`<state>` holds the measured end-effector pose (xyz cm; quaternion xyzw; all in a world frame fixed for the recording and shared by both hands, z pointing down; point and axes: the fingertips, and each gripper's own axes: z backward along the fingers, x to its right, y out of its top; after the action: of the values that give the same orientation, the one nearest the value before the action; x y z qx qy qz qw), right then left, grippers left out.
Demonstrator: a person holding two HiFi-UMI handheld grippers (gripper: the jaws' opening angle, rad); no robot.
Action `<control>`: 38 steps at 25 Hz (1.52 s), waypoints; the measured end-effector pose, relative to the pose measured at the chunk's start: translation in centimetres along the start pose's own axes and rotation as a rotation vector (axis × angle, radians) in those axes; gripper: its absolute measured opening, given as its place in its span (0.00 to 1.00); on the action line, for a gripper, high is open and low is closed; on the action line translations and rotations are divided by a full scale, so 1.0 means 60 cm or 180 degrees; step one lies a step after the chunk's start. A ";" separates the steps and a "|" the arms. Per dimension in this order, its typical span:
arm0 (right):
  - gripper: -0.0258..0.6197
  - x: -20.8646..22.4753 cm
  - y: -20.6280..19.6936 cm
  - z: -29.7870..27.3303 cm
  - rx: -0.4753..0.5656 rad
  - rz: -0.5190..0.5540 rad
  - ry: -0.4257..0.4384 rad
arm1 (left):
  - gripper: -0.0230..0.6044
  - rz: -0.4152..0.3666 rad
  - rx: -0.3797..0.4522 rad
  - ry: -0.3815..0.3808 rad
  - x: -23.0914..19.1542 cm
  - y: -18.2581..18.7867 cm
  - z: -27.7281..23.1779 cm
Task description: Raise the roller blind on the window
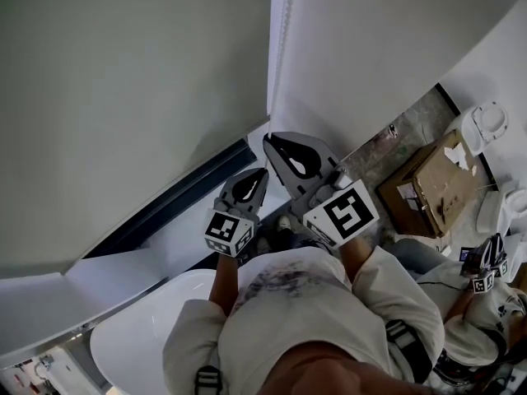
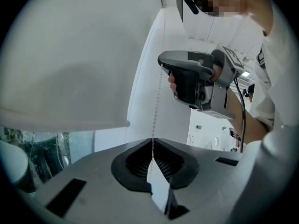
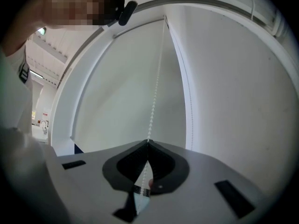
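The pale roller blind (image 1: pixel 132 97) hangs over the window, its bottom edge above the dark glass strip (image 1: pixel 177 200). A white bead chain (image 1: pixel 284 31) drops along the blind's right side. My left gripper (image 1: pixel 263 171) is shut on the chain, which runs up from its jaws (image 2: pixel 152 141). My right gripper (image 1: pixel 268 138) sits just above and is shut on the same chain (image 3: pixel 154 101) at its tips (image 3: pixel 148 142). In the left gripper view the right gripper (image 2: pixel 162 64) shows higher up the chain (image 2: pixel 156 106).
A white wall (image 1: pixel 387 39) meets the blind at the corner. Below right stand a cardboard box (image 1: pixel 428 188) and white fixtures (image 1: pixel 486 126). Another person holding a gripper (image 1: pixel 486 274) sits at the right. A white tub (image 1: pixel 140 336) lies at lower left.
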<state>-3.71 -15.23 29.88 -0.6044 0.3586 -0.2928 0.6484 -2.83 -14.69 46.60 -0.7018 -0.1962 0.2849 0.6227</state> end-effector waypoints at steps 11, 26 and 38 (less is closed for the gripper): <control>0.14 -0.001 -0.083 0.004 -0.0149 -0.0022 -0.0138 | 0.06 0.0081 -0.0160 0.0021 -0.009 -0.082 -0.011; 0.13 -0.019 -0.165 0.010 -0.0394 -0.0067 -0.0220 | 0.06 0.0182 -0.0387 0.0055 -0.013 -0.170 -0.013; 0.13 0.014 -0.323 0.001 -0.0858 -0.0246 -0.0156 | 0.06 0.0406 -0.0660 0.0109 -0.045 -0.317 -0.062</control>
<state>-2.15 -17.79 49.04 -0.7064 0.3551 -0.2519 0.5581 -0.97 -16.41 66.00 -0.7783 -0.1689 0.2901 0.5307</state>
